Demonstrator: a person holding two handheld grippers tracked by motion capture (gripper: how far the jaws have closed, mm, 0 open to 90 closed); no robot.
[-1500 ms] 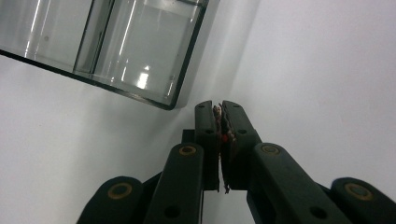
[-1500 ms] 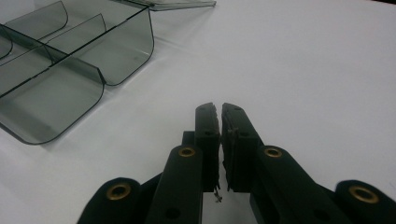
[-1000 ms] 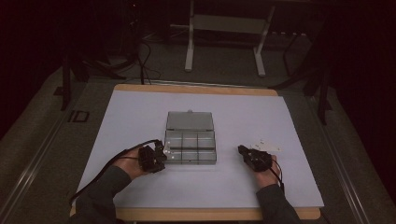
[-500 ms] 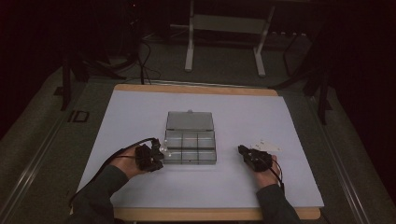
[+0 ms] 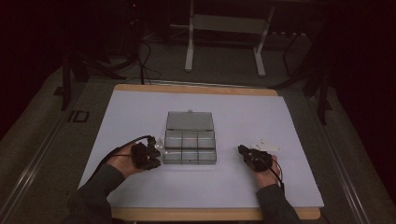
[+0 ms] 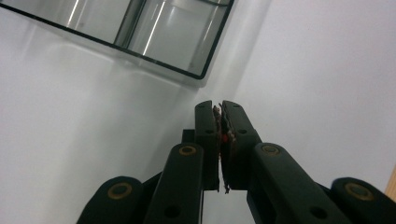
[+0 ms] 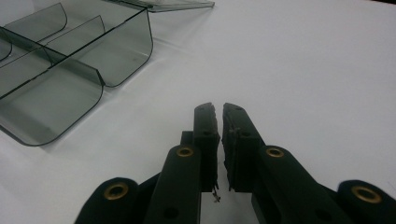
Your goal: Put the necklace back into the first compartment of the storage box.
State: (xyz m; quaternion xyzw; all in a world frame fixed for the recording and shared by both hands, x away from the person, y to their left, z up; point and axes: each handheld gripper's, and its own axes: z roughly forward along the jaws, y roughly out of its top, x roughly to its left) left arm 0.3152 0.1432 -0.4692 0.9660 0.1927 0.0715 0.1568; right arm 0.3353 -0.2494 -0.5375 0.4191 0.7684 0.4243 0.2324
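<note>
Clear box (image 5: 190, 141) lying lid-open between both hands, ready for loading from the small white parts (image 5: 266, 146) nearby. Left gripper (image 6: 219, 108) clenched on nothing beside the box; right gripper (image 7: 218, 110) nearly closed, also holding nothing.

Black tools (image 5: 147, 156), seemingly dark-grey sleeves (image 5: 91, 196)

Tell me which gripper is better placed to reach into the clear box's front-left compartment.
Left. The left gripper lies right beside the clear box at its front-left corner, jaws shut. The right gripper sits off the box's other side, with bare table between.
</note>
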